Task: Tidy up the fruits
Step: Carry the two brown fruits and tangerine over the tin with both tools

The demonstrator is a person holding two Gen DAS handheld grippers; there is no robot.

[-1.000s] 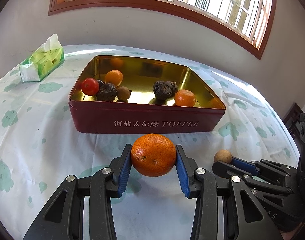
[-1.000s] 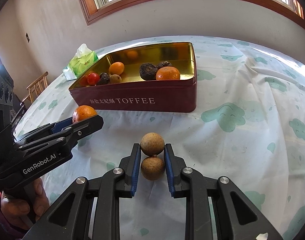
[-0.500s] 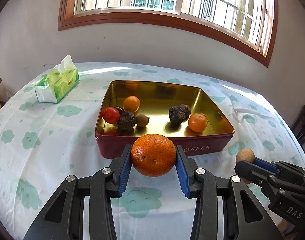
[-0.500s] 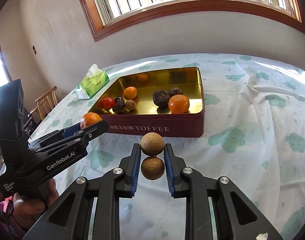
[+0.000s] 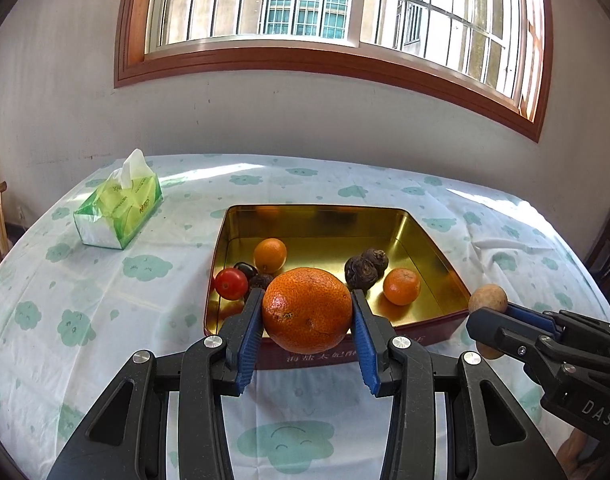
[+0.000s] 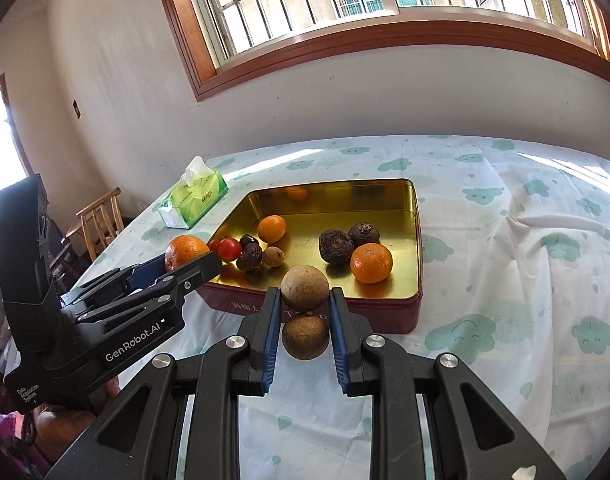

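Both grippers have lifted since a second ago, so the tin sits lower in view and more of the window shows.

Left gripper [image 5: 307, 320] is pinching a big orange [image 5: 307, 309], bumpy skin, held in the air at the tin's near wall. Right gripper [image 6: 304, 320] is clamped on two brown fruits [image 6: 304, 287], round and dull tan, stacked one above the other between the blue pads, also held up in front of the tin.

Tin [image 6: 418, 240] is dark red outside, gold inside, lid off. In it: two small oranges [image 6: 371, 263], two dark wrinkly fruits [image 6: 336, 246] beside one of them, then a cluster at the left with a tomato [image 6: 229, 249], another dark wrinkly one, a small brown fruit and something dark and shiny.

Table [image 5: 105, 300] has a white cloth with green cloud prints. Tissue pack [image 5: 119, 216] sits well left of the tin. White wall behind, wood-framed barred window [image 5: 305, 20], wooden chair [image 6: 101, 220] off the table's left edge.
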